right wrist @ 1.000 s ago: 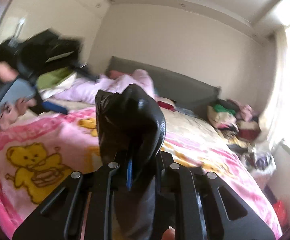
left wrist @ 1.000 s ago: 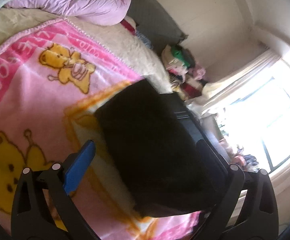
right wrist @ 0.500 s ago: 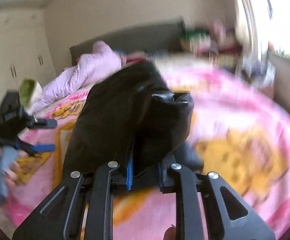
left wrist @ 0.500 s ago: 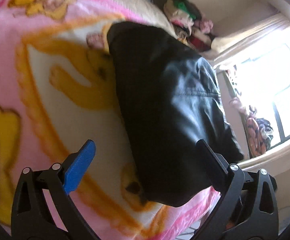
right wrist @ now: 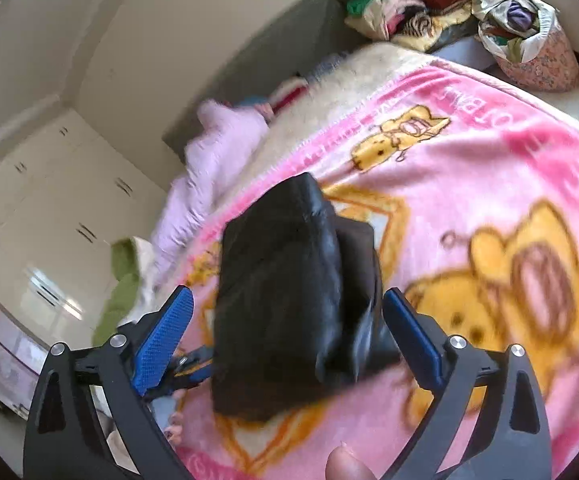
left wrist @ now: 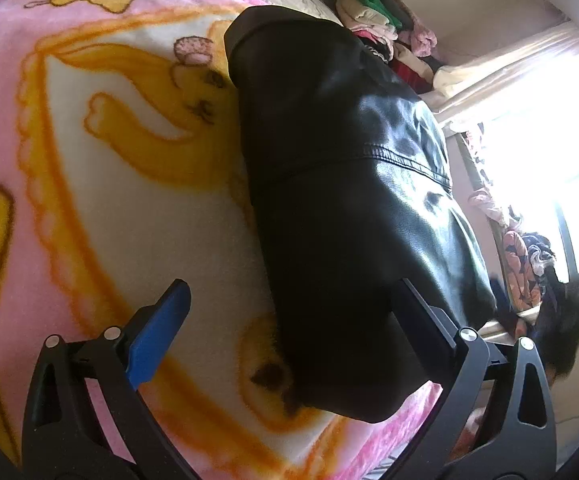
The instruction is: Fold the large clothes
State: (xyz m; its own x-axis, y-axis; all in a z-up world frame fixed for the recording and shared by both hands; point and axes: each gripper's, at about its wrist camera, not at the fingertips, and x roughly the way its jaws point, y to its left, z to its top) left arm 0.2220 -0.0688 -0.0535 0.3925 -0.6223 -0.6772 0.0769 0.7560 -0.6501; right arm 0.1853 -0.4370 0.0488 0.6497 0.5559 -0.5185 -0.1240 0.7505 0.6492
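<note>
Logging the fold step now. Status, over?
Right gripper open, jaws just opened, nothing pinched. Left gripper open. Black jacket folded, lying on pink blanket. Nothing in the way.

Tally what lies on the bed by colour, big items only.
Black: 1, the jacket
Pink: 1, the blanket
Lilac: 1, the quilt
Green: 1, the cloth
Total: 4
</note>
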